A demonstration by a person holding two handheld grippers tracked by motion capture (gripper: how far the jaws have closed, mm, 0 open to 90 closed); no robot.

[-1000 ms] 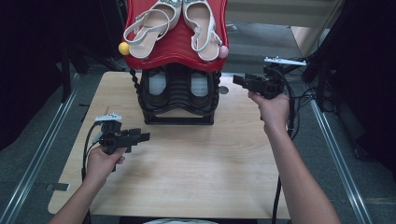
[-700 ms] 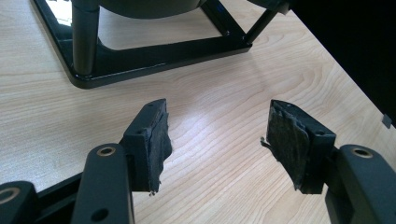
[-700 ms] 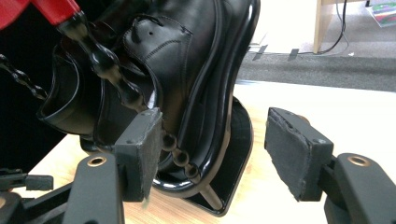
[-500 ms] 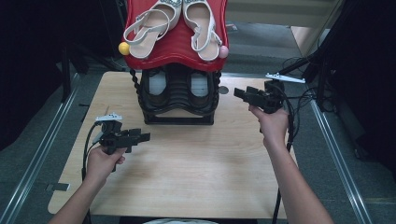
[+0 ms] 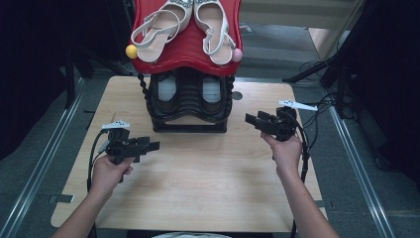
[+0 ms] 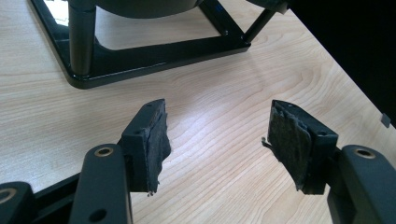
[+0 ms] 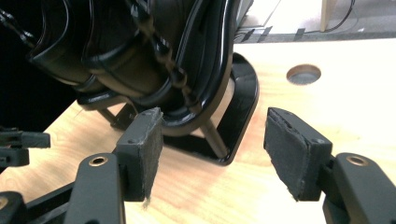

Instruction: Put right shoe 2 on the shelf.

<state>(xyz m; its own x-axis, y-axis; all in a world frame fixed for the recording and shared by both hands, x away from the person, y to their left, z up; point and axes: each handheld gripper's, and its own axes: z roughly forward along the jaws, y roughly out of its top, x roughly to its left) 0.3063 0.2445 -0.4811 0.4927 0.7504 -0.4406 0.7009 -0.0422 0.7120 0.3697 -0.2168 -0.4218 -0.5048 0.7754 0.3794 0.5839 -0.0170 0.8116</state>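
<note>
Here both the left claw (image 5: 154,145) and right claw (image 5: 250,119) gape empty, flanking the black shoe rack (image 5: 189,106) on the counter (image 5: 198,188); sandals (image 5: 185,22) sit above.

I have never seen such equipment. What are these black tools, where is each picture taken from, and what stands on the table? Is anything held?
A person holds one hand tool in each hand: the left gripper and the right gripper. Each has two padded jaws. The high view looks down from above the wooden table. The two gripper views come from cameras on the tools, looking along their own jaws. On the table stands a black shoe rack with a red top shelf that carries a pair of pale sandals. Both grippers are open and hold nothing.
</note>
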